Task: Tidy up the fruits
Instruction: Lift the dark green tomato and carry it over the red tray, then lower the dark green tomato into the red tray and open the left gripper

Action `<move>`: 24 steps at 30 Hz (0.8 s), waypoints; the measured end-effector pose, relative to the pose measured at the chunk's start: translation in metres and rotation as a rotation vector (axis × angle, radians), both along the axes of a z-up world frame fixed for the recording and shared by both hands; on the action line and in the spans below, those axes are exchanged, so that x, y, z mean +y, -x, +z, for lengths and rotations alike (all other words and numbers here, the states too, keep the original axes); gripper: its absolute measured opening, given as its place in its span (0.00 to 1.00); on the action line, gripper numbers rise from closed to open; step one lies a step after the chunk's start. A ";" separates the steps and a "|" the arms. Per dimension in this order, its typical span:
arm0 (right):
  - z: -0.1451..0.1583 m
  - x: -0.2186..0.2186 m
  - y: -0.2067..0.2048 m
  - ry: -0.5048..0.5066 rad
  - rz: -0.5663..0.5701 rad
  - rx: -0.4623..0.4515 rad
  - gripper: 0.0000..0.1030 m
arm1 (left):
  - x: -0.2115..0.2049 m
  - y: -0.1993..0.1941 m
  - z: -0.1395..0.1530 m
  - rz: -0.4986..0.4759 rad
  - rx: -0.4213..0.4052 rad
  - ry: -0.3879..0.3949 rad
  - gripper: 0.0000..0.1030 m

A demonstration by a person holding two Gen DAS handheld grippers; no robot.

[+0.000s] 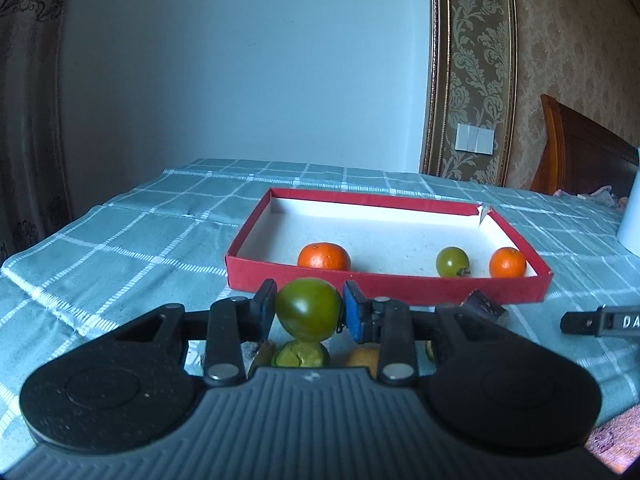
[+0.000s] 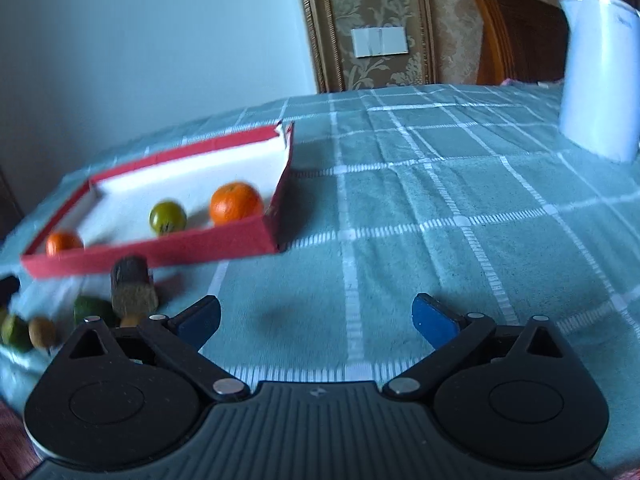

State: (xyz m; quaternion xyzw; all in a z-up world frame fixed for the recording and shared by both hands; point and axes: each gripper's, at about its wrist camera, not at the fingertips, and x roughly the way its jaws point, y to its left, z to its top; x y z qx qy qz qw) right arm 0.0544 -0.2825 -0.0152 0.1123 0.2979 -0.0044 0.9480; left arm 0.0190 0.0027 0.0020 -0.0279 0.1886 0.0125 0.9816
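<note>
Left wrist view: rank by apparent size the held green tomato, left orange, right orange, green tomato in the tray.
1. Held green tomato, though nearness inflates it
2. Left orange
3. Right orange
4. Tray's green tomato, close to the right orange

The box point(image 1: 384, 286) is red outside and white inside, holding two orange fruits point(image 1: 324, 257) and one green one point(image 1: 452, 262). The cloth point(image 2: 440, 200) on the surface is teal with a white grid.

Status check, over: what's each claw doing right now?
Left gripper shut on green tomato. Right gripper open, empty. Red tray ahead, path clear.
</note>
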 end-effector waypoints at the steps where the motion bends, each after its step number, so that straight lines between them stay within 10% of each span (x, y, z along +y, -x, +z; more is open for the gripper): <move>1: 0.000 -0.003 -0.002 -0.015 -0.007 -0.005 1.00 | 0.000 -0.002 0.000 0.000 -0.006 0.001 0.31; 24: 0.002 -0.001 -0.023 -0.024 0.047 -0.007 1.00 | -0.002 -0.051 0.024 0.021 -0.119 -0.071 0.32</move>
